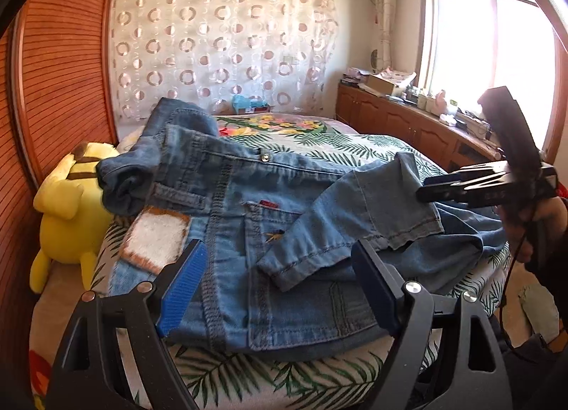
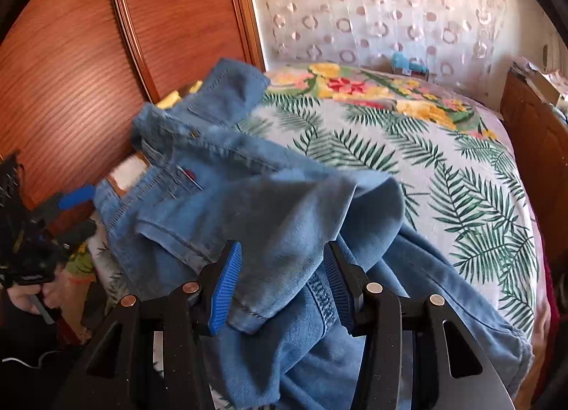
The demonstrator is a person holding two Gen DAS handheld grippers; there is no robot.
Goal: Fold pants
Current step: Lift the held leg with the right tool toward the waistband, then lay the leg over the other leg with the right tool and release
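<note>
Blue jeans (image 1: pixel 248 190) lie crumpled on the leaf-print bed (image 1: pixel 355 147), waistband and white label patch (image 1: pixel 156 236) towards the headboard. One leg end (image 1: pixel 372 204) is laid back over the seat. My left gripper (image 1: pixel 277 250) hovers over the near part of the jeans, jaws wide open with nothing pinched. My right gripper (image 2: pixel 282 250) stands half open astride the folded leg cloth (image 2: pixel 284 218); the denim lies loosely between the blue pads (image 2: pixel 225 285), which do not press on it. From the left wrist view the right gripper (image 1: pixel 436 190) rests at the leg hem.
A yellow plush toy (image 1: pixel 67 211) lies between the jeans and the wooden headboard (image 1: pixel 53 90). A wooden cabinet (image 1: pixel 408 122) with clutter runs under the window at the right. The bedspread (image 2: pixel 426 161) stretches beyond the jeans. The left gripper (image 2: pixel 80 213) shows at the left edge.
</note>
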